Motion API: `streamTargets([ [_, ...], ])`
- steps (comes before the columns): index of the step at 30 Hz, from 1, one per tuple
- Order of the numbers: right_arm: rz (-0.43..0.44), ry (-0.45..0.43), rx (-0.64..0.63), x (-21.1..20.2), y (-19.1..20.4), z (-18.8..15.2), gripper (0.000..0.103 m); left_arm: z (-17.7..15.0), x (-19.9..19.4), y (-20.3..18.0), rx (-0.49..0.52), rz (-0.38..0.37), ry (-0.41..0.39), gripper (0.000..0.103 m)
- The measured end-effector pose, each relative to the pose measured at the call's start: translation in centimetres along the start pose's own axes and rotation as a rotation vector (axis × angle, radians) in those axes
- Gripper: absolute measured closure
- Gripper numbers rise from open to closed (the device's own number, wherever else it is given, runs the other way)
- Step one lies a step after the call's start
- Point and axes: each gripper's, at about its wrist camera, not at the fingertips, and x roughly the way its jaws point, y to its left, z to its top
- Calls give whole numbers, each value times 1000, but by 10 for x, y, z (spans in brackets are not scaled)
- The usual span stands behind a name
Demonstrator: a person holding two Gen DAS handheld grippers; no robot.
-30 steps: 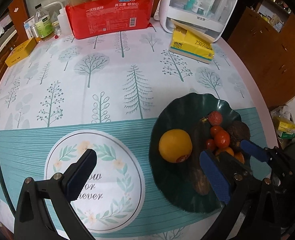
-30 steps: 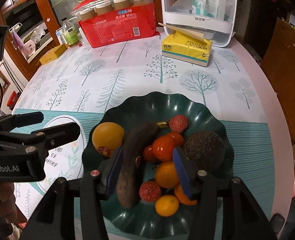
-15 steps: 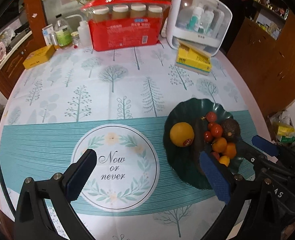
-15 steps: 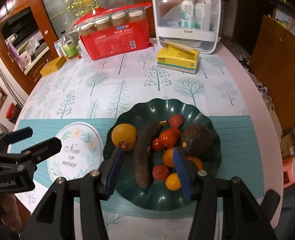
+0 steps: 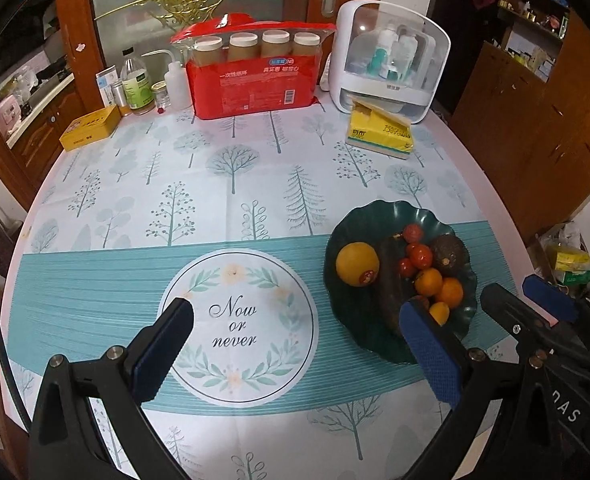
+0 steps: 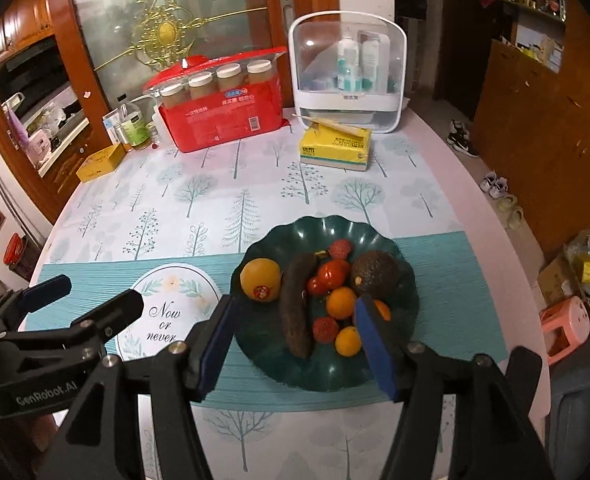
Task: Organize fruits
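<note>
Covering a round table (image 6: pixel 447 184), tree-print cloth (image 5: pixel 231 184); both claws, left (image 5: pixel 295 344) and right (image 6: pixel 295 336), wide, empty.

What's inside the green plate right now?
In the green plate: a large orange, a dark banana, an avocado, tomatoes and small oranges. The right tool's finger covers part of one orange.

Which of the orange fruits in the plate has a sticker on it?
The big orange at the plate's left edge, left of the dark banana. It carries a red sticker low on its front; the smaller ones by the avocado show none.
</note>
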Motion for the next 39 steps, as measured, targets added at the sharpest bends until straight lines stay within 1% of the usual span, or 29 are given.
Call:
streamTargets([
  [5,-13,2,12,-2,3,-4,42,-4,2,2,3,13,16,1],
  [13,-15,-5,14,-3,5,-4,42,-5,0,5,7,28,8,1],
  [24,-36,-14,25,-6,10,-7,42,-6,-2,5,9,32,4,1],
  [39,-36,-11,28,-10,11,-12,42,-8,-4,7,11,32,4,1],
])
